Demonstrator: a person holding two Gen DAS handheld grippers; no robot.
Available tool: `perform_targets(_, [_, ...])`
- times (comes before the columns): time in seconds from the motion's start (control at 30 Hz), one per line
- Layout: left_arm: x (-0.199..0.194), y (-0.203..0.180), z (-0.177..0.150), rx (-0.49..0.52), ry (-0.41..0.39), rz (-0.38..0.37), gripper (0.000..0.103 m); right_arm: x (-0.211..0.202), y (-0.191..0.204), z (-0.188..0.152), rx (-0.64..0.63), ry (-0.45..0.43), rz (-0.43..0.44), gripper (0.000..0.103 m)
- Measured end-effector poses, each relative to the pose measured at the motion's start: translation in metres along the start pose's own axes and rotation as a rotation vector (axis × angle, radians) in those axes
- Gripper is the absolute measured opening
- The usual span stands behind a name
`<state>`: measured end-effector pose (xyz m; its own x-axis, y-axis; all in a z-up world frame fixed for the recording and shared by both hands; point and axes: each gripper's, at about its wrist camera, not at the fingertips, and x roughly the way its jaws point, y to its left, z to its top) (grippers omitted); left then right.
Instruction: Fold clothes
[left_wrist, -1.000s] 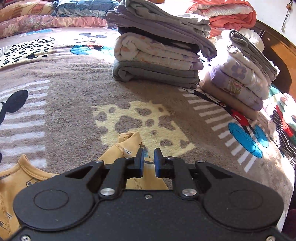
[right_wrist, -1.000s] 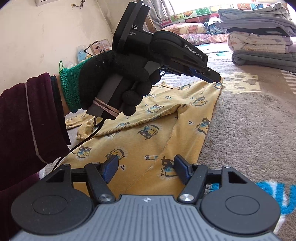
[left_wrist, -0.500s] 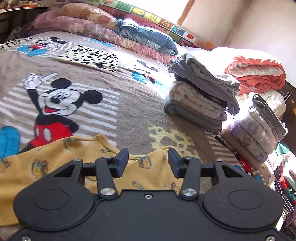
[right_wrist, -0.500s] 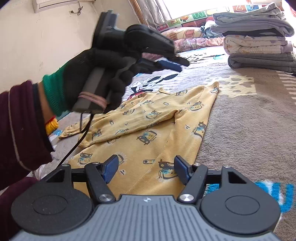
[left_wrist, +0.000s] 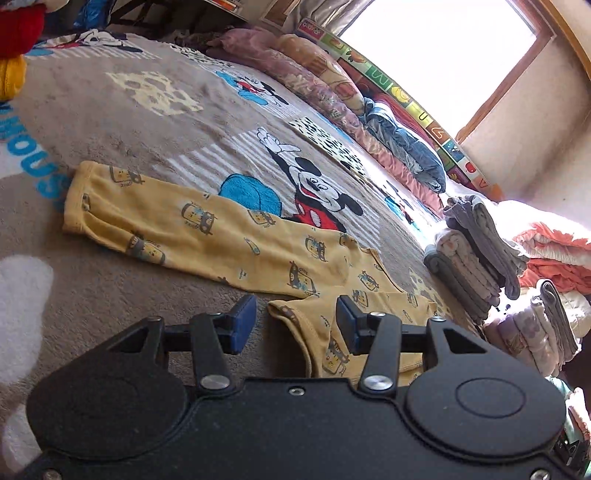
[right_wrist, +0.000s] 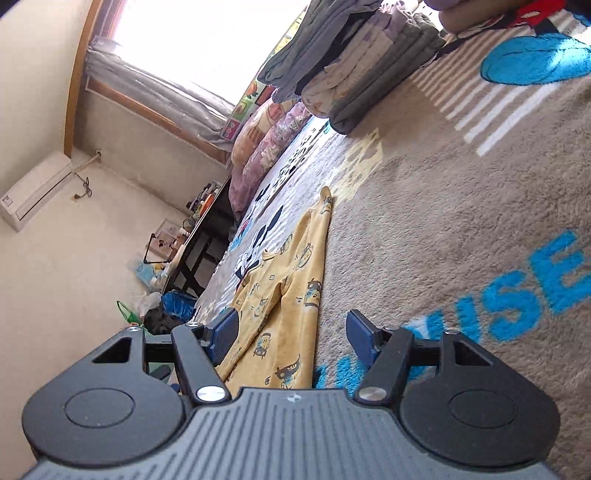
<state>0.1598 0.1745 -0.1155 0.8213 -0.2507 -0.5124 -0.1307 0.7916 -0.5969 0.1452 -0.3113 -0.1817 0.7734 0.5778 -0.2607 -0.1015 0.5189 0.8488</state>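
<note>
Our yellow printed garment (left_wrist: 229, 236) lies spread flat on the cartoon blanket (left_wrist: 155, 122); we judge it light, limp and quick to bunch. Left gripper (left_wrist: 295, 325) and right gripper (right_wrist: 291, 332) both stand spread, empty; we would pinch its hemmed edges.

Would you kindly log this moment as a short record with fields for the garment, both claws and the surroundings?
garment: yellow printed top lying spread on the cartoon blanket, one sleeve stretched out, not yet folded
left claw: open, over the garment's near edge, gripping nothing
right claw: open, garment's near end between the jaws, not gripped
finished work: stack of folded clothes beyond the garment
</note>
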Motion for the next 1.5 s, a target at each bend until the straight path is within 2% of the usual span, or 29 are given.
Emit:
perform_targets(0.1, [0.007, 0.02, -0.005, -0.117, 0.034, -0.07, 0.045, 0.003, -0.002, -0.006, -0.016, -0.02, -0.015, 0.064])
perform_targets(0.17, [0.015, 0.037, -0.008, -0.274, 0.06, -0.155, 0.045, 0.006, -0.001, -0.01, -0.049, -0.032, -0.03, 0.064])
perform_targets(0.2, [0.017, 0.041, -0.009, -0.318, 0.062, -0.178, 0.044, 0.007, 0.0, -0.012, -0.073, -0.036, -0.039, 0.064])
perform_targets(0.3, [0.027, 0.046, -0.005, -0.404, 0.074, -0.223, 0.04, 0.01, 0.003, -0.017, -0.122, -0.05, -0.056, 0.064])
perform_targets(0.37, [0.031, 0.045, -0.003, -0.406, 0.087, -0.217, 0.034, 0.011, 0.004, -0.018, -0.138, -0.059, -0.059, 0.064])
perform_targets(0.4, [0.034, 0.044, -0.002, -0.404, 0.093, -0.213, 0.026, 0.011, 0.004, -0.018, -0.143, -0.063, -0.059, 0.064])
perform_targets(0.5, [0.034, 0.033, -0.002, -0.347, 0.095, -0.196, 0.008, 0.01, 0.002, -0.019, -0.153, -0.071, -0.05, 0.064])
perform_targets(0.6, [0.022, 0.011, 0.0, -0.245, 0.032, -0.23, 0.004, 0.008, -0.001, -0.018, -0.149, -0.079, -0.034, 0.064])
perform_targets(0.7, [0.007, -0.005, 0.0, -0.168, -0.03, -0.271, 0.004, 0.007, -0.003, -0.018, -0.146, -0.084, -0.02, 0.064])
perform_targets(0.8, [-0.002, -0.014, -0.005, -0.127, -0.047, -0.307, 0.004, 0.005, -0.005, -0.018, -0.139, -0.089, -0.004, 0.064])
perform_targets(0.93, [-0.005, -0.044, -0.018, 0.042, -0.043, -0.296, 0.003, 0.004, -0.007, -0.017, -0.127, -0.094, 0.014, 0.064])
perform_targets(1.07, [-0.001, -0.078, -0.035, 0.198, -0.03, -0.319, 0.003, 0.003, -0.008, -0.017, -0.117, -0.098, 0.024, 0.064])
perform_targets(1.2, [0.0, -0.105, -0.054, 0.329, -0.016, -0.365, 0.003, 0.0, -0.008, -0.018, -0.101, -0.103, 0.031, 0.063])
perform_targets(1.3, [0.001, -0.121, -0.066, 0.399, -0.001, -0.412, 0.003, -0.003, -0.009, -0.018, -0.085, -0.108, 0.028, 0.059])
perform_targets(1.5, [-0.003, -0.148, -0.092, 0.593, 0.03, -0.484, 0.003, -0.012, -0.013, -0.022, 0.005, -0.111, 0.063, 0.056])
